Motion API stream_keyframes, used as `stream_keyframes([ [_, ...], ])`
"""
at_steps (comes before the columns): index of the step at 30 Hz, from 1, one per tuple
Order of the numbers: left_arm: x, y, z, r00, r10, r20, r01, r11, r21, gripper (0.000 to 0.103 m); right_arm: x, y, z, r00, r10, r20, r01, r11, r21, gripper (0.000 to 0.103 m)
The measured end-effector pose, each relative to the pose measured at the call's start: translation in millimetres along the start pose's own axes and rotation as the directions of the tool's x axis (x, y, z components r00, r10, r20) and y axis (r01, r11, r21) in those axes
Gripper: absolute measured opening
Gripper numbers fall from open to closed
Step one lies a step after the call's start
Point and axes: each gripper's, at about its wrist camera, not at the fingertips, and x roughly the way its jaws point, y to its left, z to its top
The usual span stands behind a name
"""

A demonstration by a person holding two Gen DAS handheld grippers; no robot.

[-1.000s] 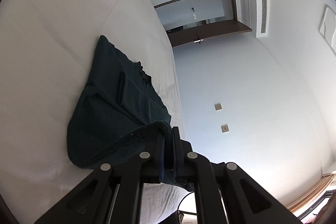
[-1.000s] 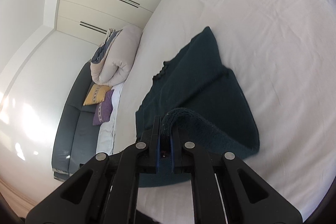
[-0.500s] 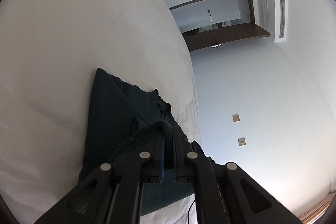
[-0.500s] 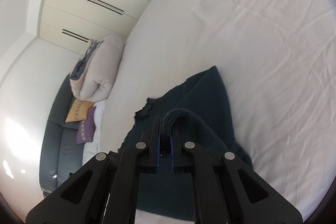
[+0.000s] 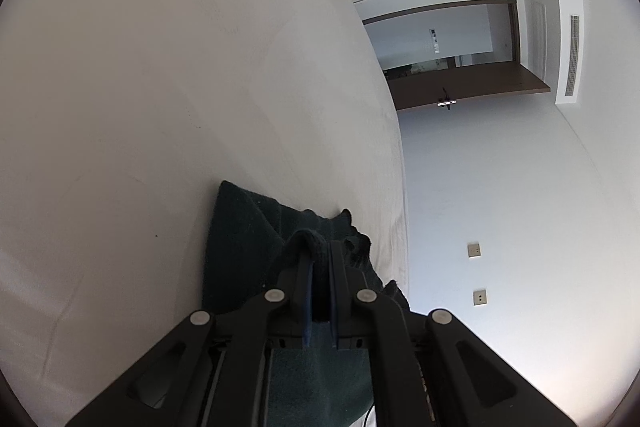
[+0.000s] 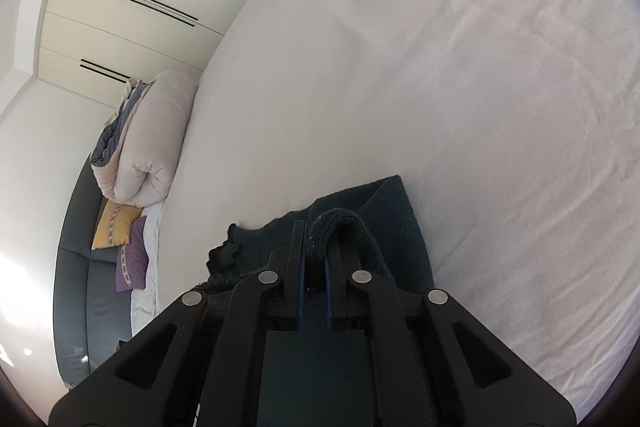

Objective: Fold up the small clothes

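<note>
Left tongs [image 5: 319,259] clamped on a rolled edge of the dark teal knitted garment [image 5: 240,243]; the fabric loops over the tips. Right tongs [image 6: 313,243] likewise pinched shut on a thick hem fold of the same garment [image 6: 400,215]. Garment lies on the white bed sheet [image 6: 460,87], bunched under both tools, ragged corner sticking out at 9 o'clock in the right view (near the mattress edge). Rolled beige duvet [image 6: 156,135] at 10 o'clock, grey sofa [image 6: 76,267] with yellow cushion [image 6: 114,225] beside it.
</note>
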Motion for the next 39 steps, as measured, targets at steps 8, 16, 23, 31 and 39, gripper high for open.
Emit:
stream_keyframes([
  [8,-8.5,11.9,-3.6,0.999,0.029,0.044,-0.029,1.0,-0.003,0.075,1.5,7.3,-2.5,0.993,-0.016,0.117,0.023,0.998,-0.057,0.084],
  [16,-30.6,-11.9,-45.3,0.995,0.08,0.068,-0.088,0.987,0.131,0.075,-33.3,10.4,-32.3,0.988,-0.031,0.151,0.048,0.993,-0.105,0.084],
  [23,-43.2,-10.9,-94.1,0.987,0.145,0.073,-0.158,0.962,0.222,0.075,-61.8,3.9,-99.3,0.977,-0.153,0.152,0.19,0.944,-0.269,0.084],
  [31,-42.5,2.3,-123.7,0.967,0.247,0.067,-0.256,0.925,0.28,0.068,-91.3,-11.6,-138.0,0.966,-0.179,0.185,0.23,0.922,-0.311,0.082],
  [39,-43.4,11.8,-134.9,0.94,0.332,0.081,-0.34,0.883,0.324,0.035,-89.4,-17.8,-153.6,0.964,-0.225,0.141,0.262,0.892,-0.369,0.051],
])
